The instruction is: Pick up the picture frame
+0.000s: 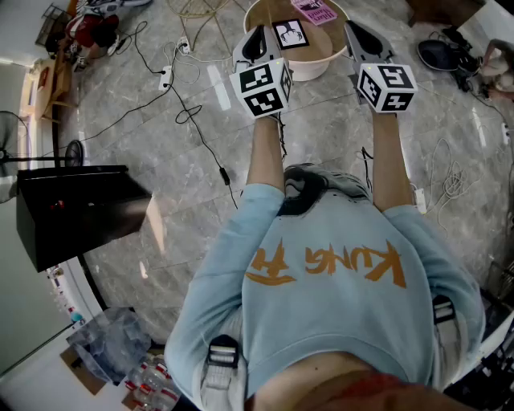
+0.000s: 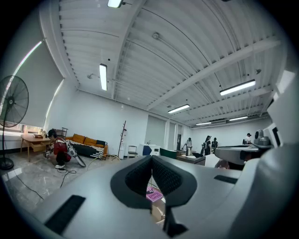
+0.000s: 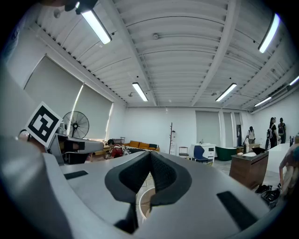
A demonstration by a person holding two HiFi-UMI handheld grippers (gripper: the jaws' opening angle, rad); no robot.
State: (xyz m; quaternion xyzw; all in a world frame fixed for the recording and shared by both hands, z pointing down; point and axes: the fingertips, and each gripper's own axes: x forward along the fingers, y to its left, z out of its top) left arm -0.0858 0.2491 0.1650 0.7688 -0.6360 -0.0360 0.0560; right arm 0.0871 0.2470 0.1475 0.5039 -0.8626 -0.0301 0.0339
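The picture frame (image 1: 291,34), dark-edged with a black-and-white print, lies flat on a round pale wooden table (image 1: 312,66) at the top of the head view. A pink card (image 1: 314,10) lies beside it and shows under the jaws (image 2: 154,194) in the left gripper view. My left gripper (image 1: 258,34) is held level at the table's near left rim, just left of the frame, shut with nothing in it (image 2: 152,161). My right gripper (image 1: 354,30) is level at the near right rim, also shut and empty (image 3: 150,159). The frame is hidden in both gripper views.
A black box (image 1: 76,209) stands on the marble floor at the left. Cables and a power strip (image 1: 166,78) trail across the floor. A person in red (image 1: 92,30) crouches at the far left, near a sofa (image 2: 86,141). Shoes (image 1: 438,54) lie at the right.
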